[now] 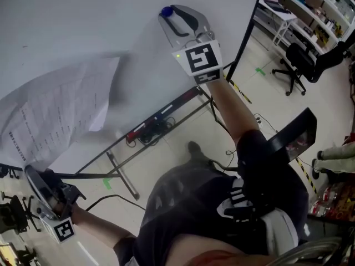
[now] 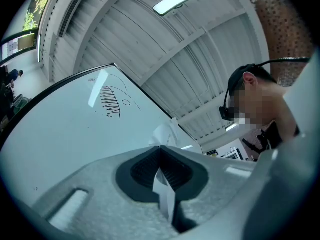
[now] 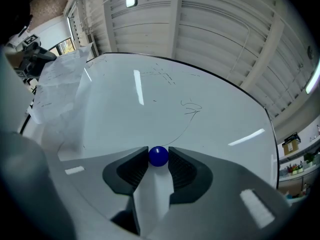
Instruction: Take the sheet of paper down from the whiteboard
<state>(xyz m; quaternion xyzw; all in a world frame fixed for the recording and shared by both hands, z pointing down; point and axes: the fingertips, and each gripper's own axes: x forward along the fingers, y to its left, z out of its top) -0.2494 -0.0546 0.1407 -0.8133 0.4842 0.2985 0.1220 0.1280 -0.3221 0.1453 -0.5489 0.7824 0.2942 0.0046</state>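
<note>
Now, sheet of paper (image 1: 55, 115): a printed sheet, loose and bowed over the lower left part of the whiteboard (image 1: 83, 26). Its bottom hangs past the board's lower edge. Its upper right corner stands off the surface and is blurred.
Hold on sheet: left gripper (image 2: 160, 150), jaws pressed together, pinching a fold of the sheet at its lower left corner.
Fastening: no magnet or tape visible on the sheet. Judged free of the board and carried by the left pinch alone.
Handling: judged light, thin and limp. It will flop and catch air, and it creases or tears if tugged hard from one corner. Best taken near an edge; a second grip at the opposite upper corner would keep it flat.
Right gripper (image 3: 158, 153): jaws part-spread, pads clamped on a blue ball (image 1: 166, 10), probably the magnet that pinned the sheet. It is raised near the board's right edge, well apart from the sheet. Whether the ball touches the board: cannot tell.
Progress: judged nearly done. What remains is to draw the sheet clear of the board.
Surroundings: office chair (image 1: 297, 65) on the floor beyond the board's right edge.
</note>
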